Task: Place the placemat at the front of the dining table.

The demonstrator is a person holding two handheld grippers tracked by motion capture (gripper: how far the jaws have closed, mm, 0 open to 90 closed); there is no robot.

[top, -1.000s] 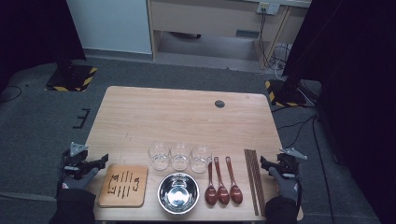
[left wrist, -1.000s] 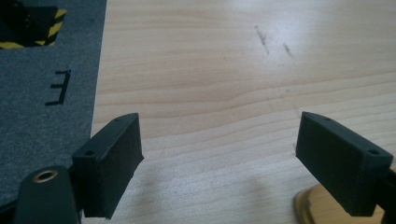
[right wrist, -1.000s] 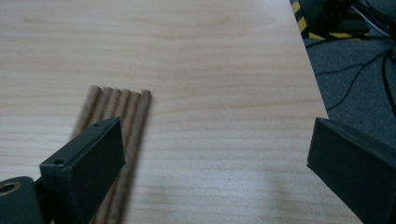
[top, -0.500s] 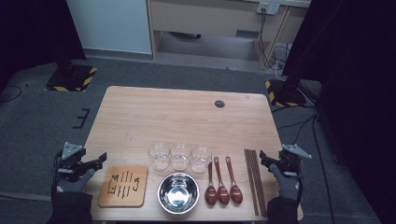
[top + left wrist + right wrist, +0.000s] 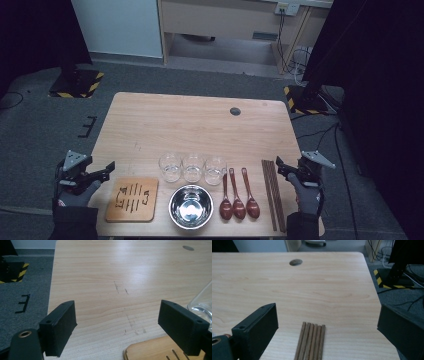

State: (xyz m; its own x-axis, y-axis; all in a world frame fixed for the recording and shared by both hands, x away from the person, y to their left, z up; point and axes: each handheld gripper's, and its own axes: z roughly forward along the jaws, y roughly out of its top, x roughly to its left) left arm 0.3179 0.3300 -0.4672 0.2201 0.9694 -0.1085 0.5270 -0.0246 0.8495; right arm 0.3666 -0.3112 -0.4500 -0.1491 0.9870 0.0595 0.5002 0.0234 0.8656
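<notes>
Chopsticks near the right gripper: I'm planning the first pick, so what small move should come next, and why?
Probably ease the right gripper forward and down over the chopsticks. Its jaws stand open with nothing between them, and in the right gripper view the bundle's far ends lie flat on the table just ahead, between the jaws.

left gripper [image 5: 102,172] a little higher, right gripper [image 5: 282,167] raised too

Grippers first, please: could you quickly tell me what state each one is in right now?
Left gripper: jaws open, holding nothing.
Right gripper: jaws open, holding nothing, above the brown wooden chopsticks.
</notes>
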